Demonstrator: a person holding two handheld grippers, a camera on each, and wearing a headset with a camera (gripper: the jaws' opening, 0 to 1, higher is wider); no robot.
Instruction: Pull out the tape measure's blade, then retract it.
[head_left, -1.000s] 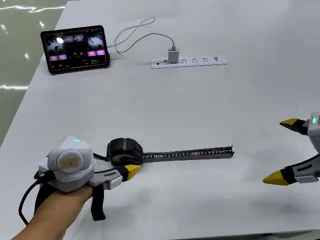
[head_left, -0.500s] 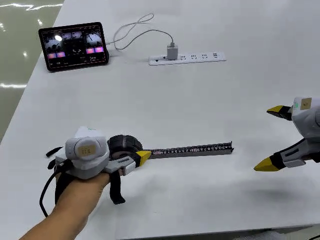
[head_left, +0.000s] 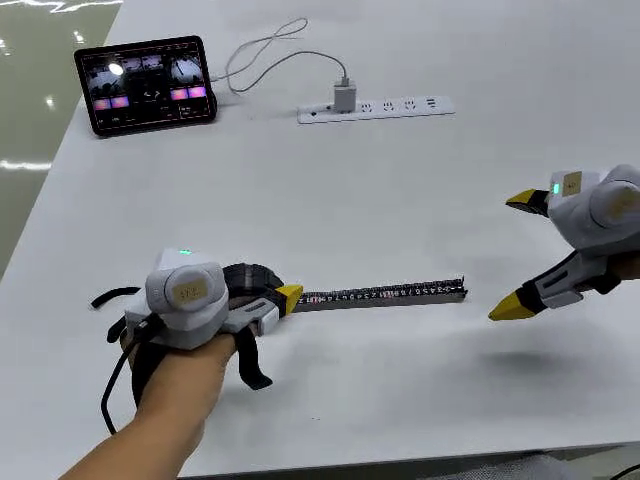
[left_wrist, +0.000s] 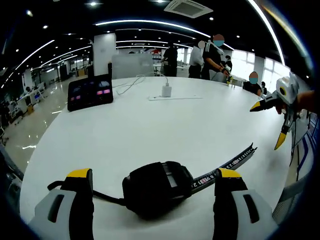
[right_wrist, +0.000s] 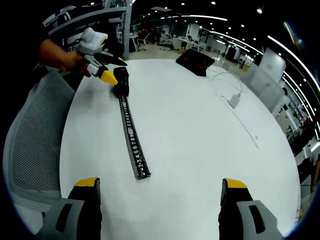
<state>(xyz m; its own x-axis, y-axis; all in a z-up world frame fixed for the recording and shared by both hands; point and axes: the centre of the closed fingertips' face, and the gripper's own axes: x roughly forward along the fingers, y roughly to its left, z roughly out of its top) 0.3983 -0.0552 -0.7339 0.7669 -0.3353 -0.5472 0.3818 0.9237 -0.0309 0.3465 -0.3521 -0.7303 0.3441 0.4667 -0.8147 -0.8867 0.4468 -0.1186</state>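
Two grippers: both over the white table (head_left: 400, 200), both with jaws spread wide, neither clamped on anything.
tablet (head_left: 147, 82): far left corner of the table, propped up, screen lit.
left gripper (head_left: 270, 292): left of the head view, held in a hand (head_left: 185, 365), low at the table, jaws pointing right.
tape measure case (head_left: 252, 282): black, lying on the table inside the left gripper's gap. In the left gripper view the case (left_wrist: 157, 189) sits mid-gap, with bare table between it and each yellow tip.
blade (head_left: 385, 294): extended, flat on the table, printed scale up. It runs right from the case, leaving just beside the near tip of the left gripper. Its free end points toward the right gripper.
power strip (head_left: 375, 107): white, at the far side of the table, a white charger (head_left: 345, 98) plugged into its left end.
right gripper (head_left: 512, 255): right of the head view, raised off the table with its shadow below, tips pointing left.
blade end vs right gripper: apart, no contact. In the right gripper view the blade (right_wrist: 131, 137) ends ahead of the jaws, nearer the left-hand tip of that view, and stretches away to the case and the left gripper.
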